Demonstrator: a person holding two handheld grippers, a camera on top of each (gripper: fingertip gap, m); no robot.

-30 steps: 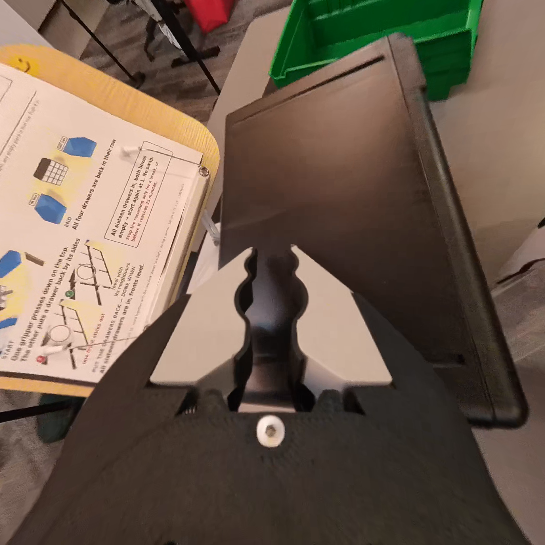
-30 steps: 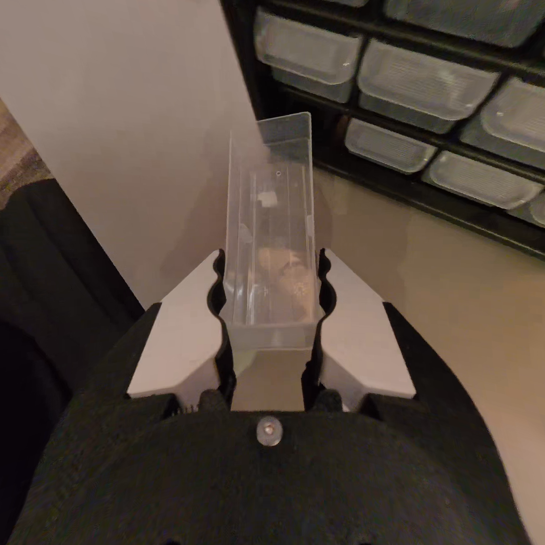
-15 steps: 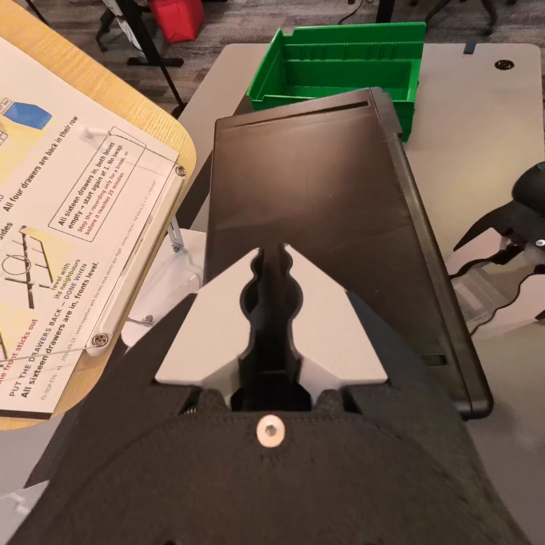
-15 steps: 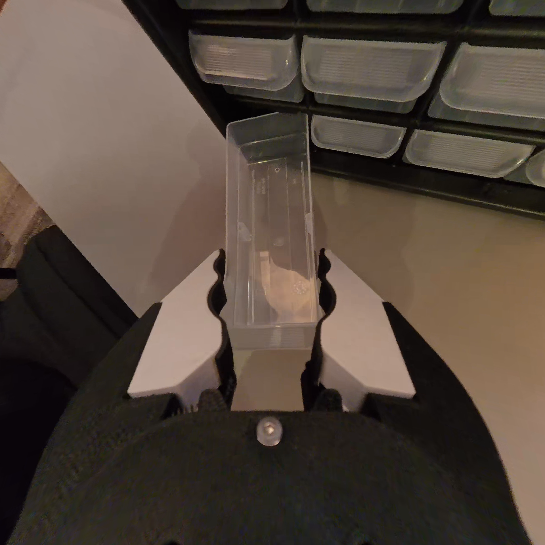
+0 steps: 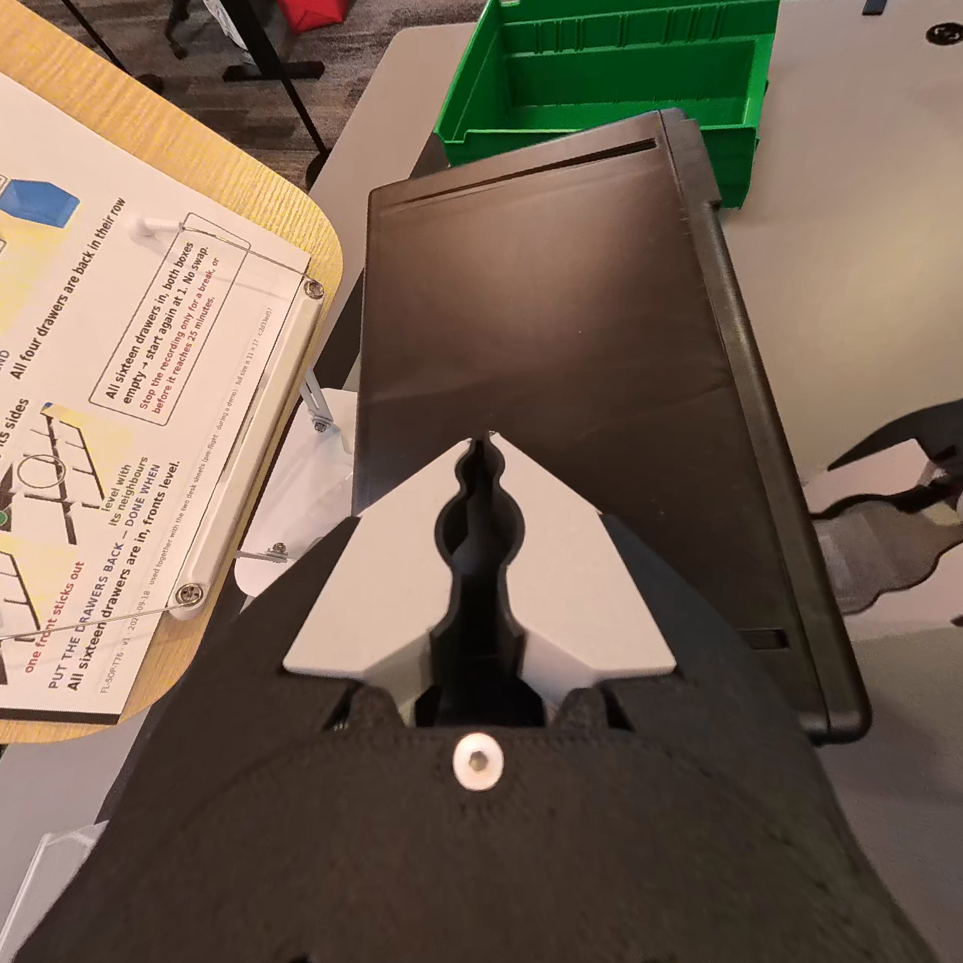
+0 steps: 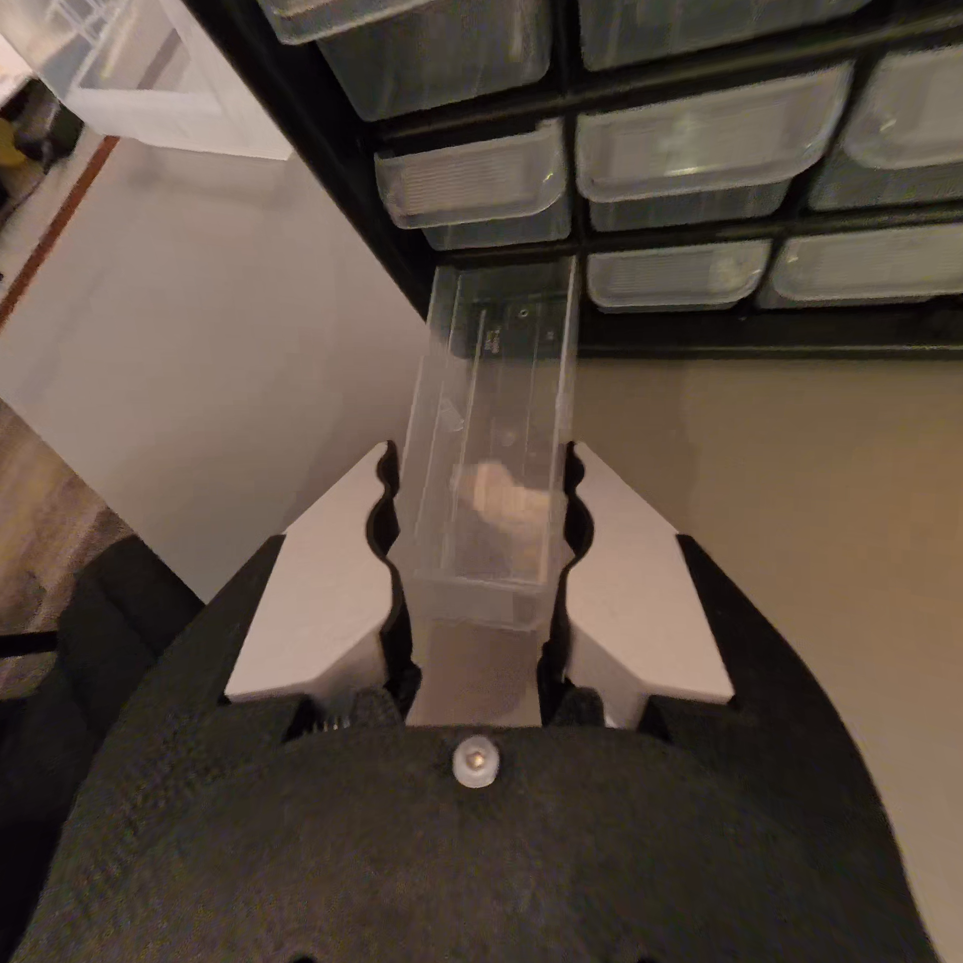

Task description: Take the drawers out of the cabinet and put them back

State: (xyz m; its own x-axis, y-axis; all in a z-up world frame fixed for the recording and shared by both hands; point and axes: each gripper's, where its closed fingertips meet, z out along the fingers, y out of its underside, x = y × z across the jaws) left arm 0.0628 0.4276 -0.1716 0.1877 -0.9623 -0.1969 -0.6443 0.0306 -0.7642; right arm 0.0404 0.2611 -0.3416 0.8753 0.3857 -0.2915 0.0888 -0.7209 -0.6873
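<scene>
Drawer (image 6: 484, 469) clamped in the right claw (image 6: 482, 448), far end entering the cabinet's (image 6: 677, 229) bottom-left slot.
Left view: left claw (image 5: 482, 437) clenched, empty, over the black cabinet top; empty green bin (image 5: 615, 68) beyond; printed instruction sheet (image 5: 104, 396) left. Right view: a small pale item lies in the drawer; moulded marks unreadable.

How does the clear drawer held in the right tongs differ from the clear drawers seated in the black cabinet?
The held drawer sticks far out, only its far end at the bottom-left slot; the seated drawers sit pushed in. The held drawer shows its open top and a pale object inside; the seated drawers show ribbed fronts. All are clear plastic.
</scene>
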